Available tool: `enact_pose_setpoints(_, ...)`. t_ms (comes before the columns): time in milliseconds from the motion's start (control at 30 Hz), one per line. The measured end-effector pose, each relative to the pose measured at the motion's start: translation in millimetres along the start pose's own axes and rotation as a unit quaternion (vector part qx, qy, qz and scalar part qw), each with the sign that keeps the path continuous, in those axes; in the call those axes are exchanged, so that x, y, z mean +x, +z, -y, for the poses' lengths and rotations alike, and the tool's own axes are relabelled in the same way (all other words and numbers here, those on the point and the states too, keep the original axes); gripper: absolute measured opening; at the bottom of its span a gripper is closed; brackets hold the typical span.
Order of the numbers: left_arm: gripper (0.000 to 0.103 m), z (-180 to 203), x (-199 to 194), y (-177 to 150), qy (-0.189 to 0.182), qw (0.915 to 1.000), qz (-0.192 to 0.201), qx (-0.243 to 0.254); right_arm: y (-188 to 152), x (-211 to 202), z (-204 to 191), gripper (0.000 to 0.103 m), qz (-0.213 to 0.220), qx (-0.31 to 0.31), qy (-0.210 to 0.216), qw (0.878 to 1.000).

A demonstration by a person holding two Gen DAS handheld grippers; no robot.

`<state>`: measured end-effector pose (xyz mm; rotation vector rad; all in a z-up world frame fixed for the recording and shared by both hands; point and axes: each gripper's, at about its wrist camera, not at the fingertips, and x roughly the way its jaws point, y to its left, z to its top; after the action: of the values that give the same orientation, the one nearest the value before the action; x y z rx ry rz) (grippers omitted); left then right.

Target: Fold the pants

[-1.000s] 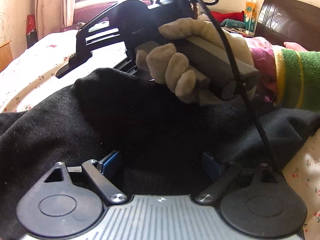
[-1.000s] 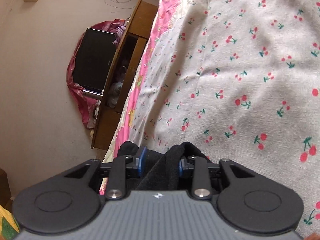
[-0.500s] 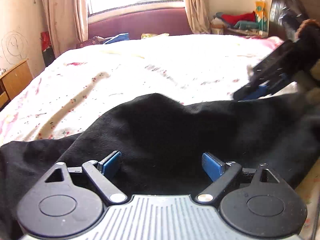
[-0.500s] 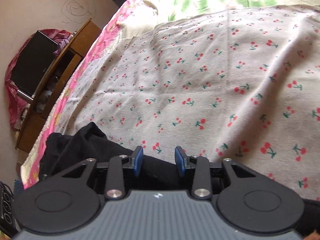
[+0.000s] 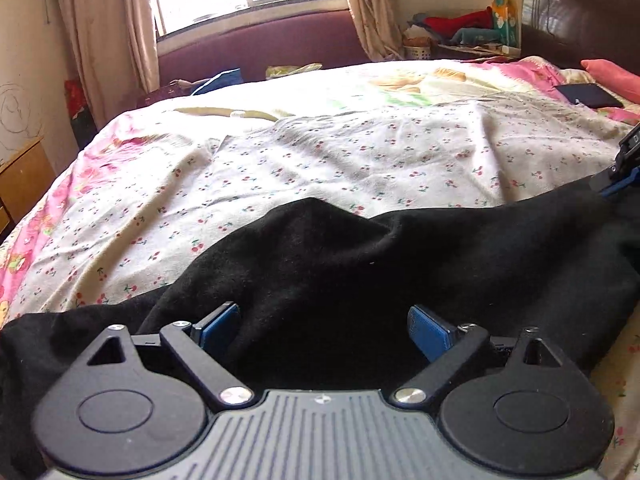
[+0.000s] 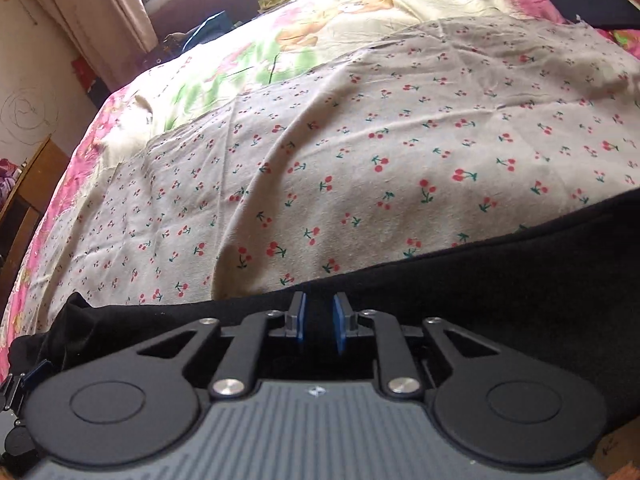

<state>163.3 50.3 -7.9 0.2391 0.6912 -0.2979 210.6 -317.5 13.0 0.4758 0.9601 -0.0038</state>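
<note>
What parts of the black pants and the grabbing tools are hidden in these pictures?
- Pants: in the left wrist view the near part lies under the left tool, and the bottom and right edges cut it off.
- Right tool: its pads stand close with dark cloth between; whether they pinch it cannot be told.
- Right tool in the left wrist view: mostly cut off by the right edge.

Black pants (image 5: 360, 272) lie between the left claw's (image 5: 324, 326) blue pads (image 5: 430, 330); ahead, a cream sheet (image 6: 360, 152) carries red cherries with green stems, edged pink.
</note>
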Motion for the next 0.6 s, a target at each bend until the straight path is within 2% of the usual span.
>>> enact_pose_setpoints(100, 0.103, 14.4, -9.1, -1.2, -0.045, 0.9985, -0.018, 0.025, -24.3, -12.0, 14.1, 0.017, -0.032, 0.066, -0.009, 0.997)
enact_pose_setpoints(267, 0.103, 30.3, -30.4, -6.3, -0.12, 0.9893, -0.064, 0.052, -75.6, -33.0, 15.6, 0.018, -0.076, 0.164, 0.027, 0.983)
enact_pose_setpoints(333, 0.103, 36.7, -31.0, -9.2, -0.138, 0.9845, -0.076, 0.077, -90.2, -28.4, 15.6, 0.025, -0.1, 0.206, 0.053, 0.972)
enact_pose_setpoints(367, 0.103, 40.7, -32.8, -10.6, -0.146, 0.9825, -0.075, 0.088, -96.4, -25.4, 14.4, 0.025, -0.108, 0.225, 0.06, 0.966)
enact_pose_setpoints(467, 0.103, 49.4, -32.0, -15.4, -0.157, 0.9796, -0.072, 0.103, -106.8, -19.2, 13.0, 0.029, -0.093, 0.245, 0.087, 0.961)
enact_pose_setpoints(533, 0.103, 59.5, -32.5, -17.1, -0.169, 0.9756, -0.057, 0.129, -108.5, -4.4, 16.2, 0.031, -0.092, 0.276, 0.12, 0.949)
enact_pose_setpoints(600, 0.103, 69.1, -34.8, -18.8, -0.169, 0.9718, -0.044, 0.158, -110.0, 6.8, 17.8, 0.038, -0.09, 0.307, 0.147, 0.936)
